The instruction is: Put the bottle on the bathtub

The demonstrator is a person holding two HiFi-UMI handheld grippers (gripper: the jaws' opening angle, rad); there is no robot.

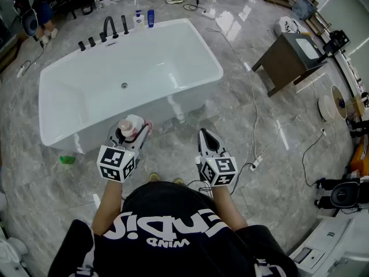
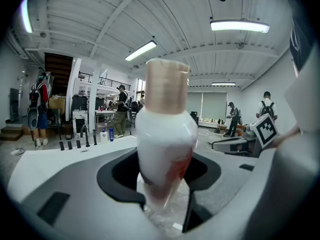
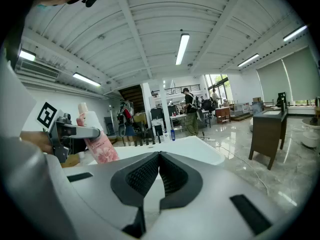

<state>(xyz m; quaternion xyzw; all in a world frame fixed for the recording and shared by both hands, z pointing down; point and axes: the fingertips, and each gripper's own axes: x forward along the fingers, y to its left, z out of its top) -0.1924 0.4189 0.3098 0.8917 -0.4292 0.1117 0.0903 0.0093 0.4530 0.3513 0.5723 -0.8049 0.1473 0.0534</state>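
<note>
My left gripper [image 1: 134,133] is shut on a white and pink bottle [image 1: 130,125] with a beige cap, held upright just in front of the near wall of the white bathtub [image 1: 190,68]. In the left gripper view the bottle [image 2: 164,139] stands between the jaws and fills the middle of the picture. My right gripper [image 1: 206,138] is shut with nothing in it, to the right of the bottle and level with it. The right gripper view shows its closed jaws [image 3: 159,169] and, at the left, the bottle [image 3: 97,141] held by the left gripper.
Black taps [image 1: 108,27] and two small bottles [image 1: 144,18] stand on the tub's far rim. A dark cabinet [image 1: 291,56] stands to the right, with cables [image 1: 256,114] across the marble floor. A green object [image 1: 67,160] lies by the tub's left corner. People stand in the background.
</note>
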